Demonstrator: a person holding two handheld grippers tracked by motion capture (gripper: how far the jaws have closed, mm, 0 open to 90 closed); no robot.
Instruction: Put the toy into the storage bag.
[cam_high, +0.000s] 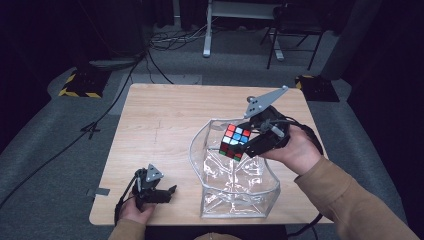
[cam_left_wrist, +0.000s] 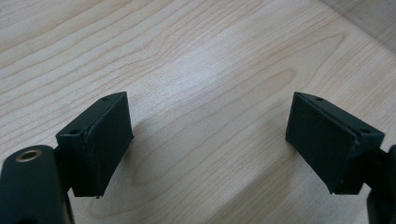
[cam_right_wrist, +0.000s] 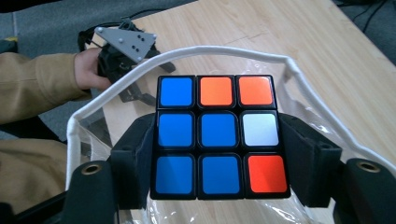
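Observation:
A scrambled colour cube (cam_high: 234, 141) (cam_right_wrist: 218, 135) is clamped between the two black jaws of my right gripper (cam_high: 239, 145) (cam_right_wrist: 219, 154), which holds it over the open mouth of a clear plastic bag (cam_high: 235, 185) with a white rim (cam_right_wrist: 187, 51). In the right gripper view the cube's near face is mostly blue, with orange, white and red squares. My left gripper (cam_high: 169, 192) (cam_left_wrist: 210, 144) rests low at the table's front left, jaws wide apart over bare wood with nothing between them.
The light wooden table (cam_high: 165, 120) has bare room at the back and left. Its front edge runs just below the bag and left hand. Beyond it lie grey floor, cables (cam_high: 165, 40) and a chair (cam_high: 295, 25).

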